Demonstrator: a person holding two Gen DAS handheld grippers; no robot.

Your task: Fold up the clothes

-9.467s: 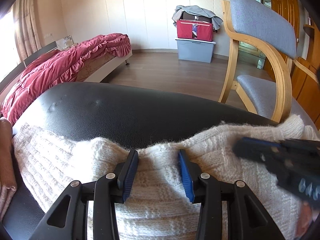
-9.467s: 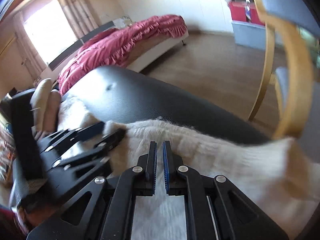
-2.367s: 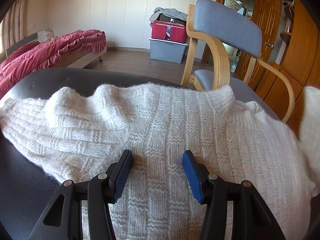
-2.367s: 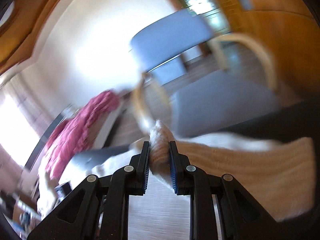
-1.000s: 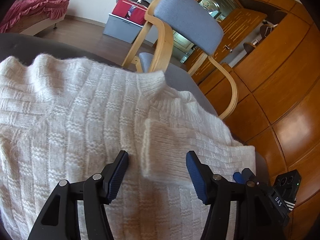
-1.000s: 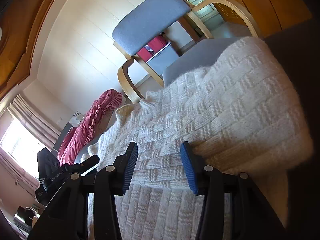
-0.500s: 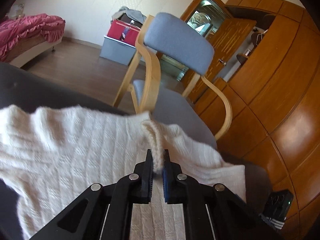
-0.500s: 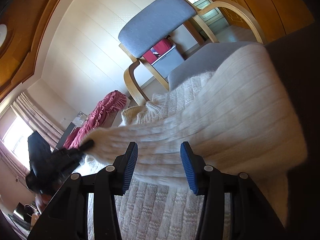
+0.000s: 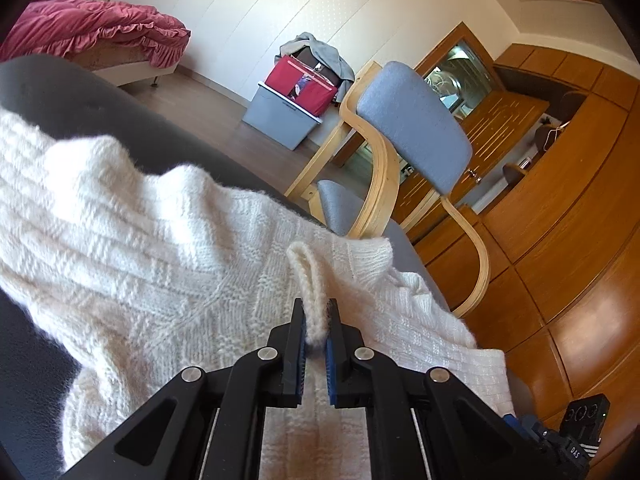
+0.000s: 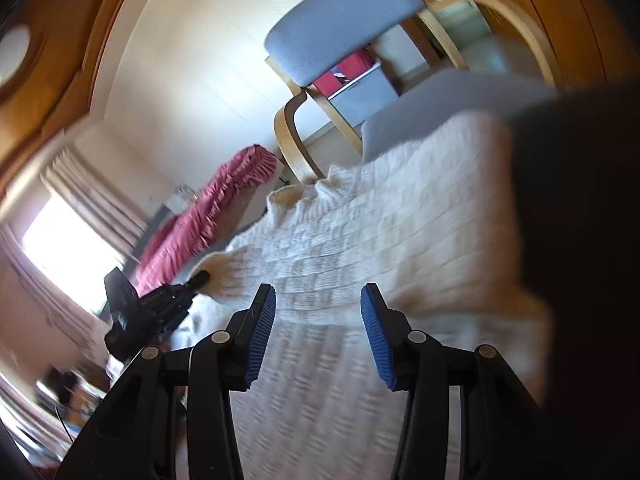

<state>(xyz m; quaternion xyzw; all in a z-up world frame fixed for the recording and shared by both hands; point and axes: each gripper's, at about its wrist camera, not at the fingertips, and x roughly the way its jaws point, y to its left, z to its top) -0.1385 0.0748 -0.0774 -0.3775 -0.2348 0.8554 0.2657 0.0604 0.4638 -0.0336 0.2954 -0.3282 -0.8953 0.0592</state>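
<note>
Left wrist: cream knit sweater (image 9: 160, 248), rumpled.

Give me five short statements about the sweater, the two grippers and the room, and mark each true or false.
1. The left gripper is shut on a fold of the white knit sweater. True.
2. The right gripper is clamped on the sweater. False: its jaws stand apart above the knit, pressing on nothing.
3. The sweater lies on a wooden table. False: it lies on a black padded surface.
4. A chair with a grey-blue back and a bent wooden frame stands beyond the sweater. True.
5. The bedding in the background is green. False: it is red.
</note>
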